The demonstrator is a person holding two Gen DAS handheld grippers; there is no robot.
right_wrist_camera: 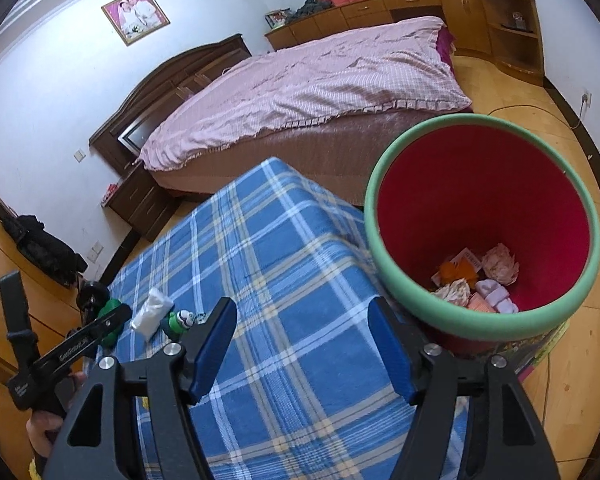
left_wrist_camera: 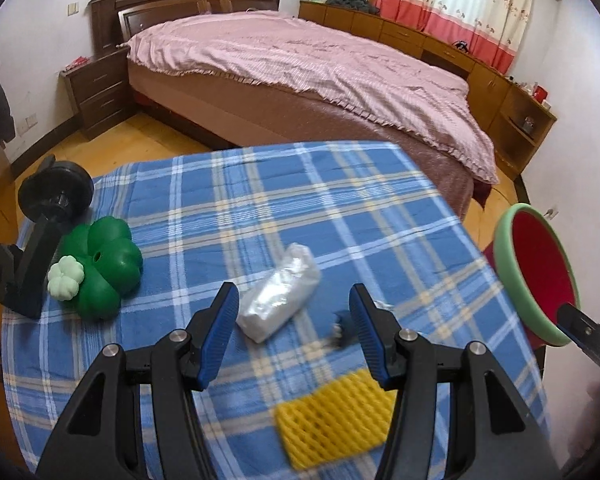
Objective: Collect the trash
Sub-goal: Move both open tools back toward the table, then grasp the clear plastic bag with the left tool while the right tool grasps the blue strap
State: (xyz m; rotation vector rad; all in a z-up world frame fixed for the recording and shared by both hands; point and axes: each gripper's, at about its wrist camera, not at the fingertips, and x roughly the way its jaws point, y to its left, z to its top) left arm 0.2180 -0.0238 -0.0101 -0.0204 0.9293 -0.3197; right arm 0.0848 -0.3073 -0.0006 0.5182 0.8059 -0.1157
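Both the left gripper point(left_wrist_camera: 292, 334) and right gripper point(right_wrist_camera: 302, 346) hang with jaws apart and empty over the blue plaid surface point(left_wrist_camera: 340, 208), where a white plastic packet point(left_wrist_camera: 278, 294) and yellow foam net point(left_wrist_camera: 334, 420) lie at lower centre, the red bin point(right_wrist_camera: 484, 216) at right holding scraps, no lettering legible.

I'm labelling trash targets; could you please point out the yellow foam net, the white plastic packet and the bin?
yellow foam net point(left_wrist_camera: 334, 420), left wrist view, mesh centre
white plastic packet point(left_wrist_camera: 278, 298), left wrist view, middle
bin point(right_wrist_camera: 388, 280), right wrist view, green rim
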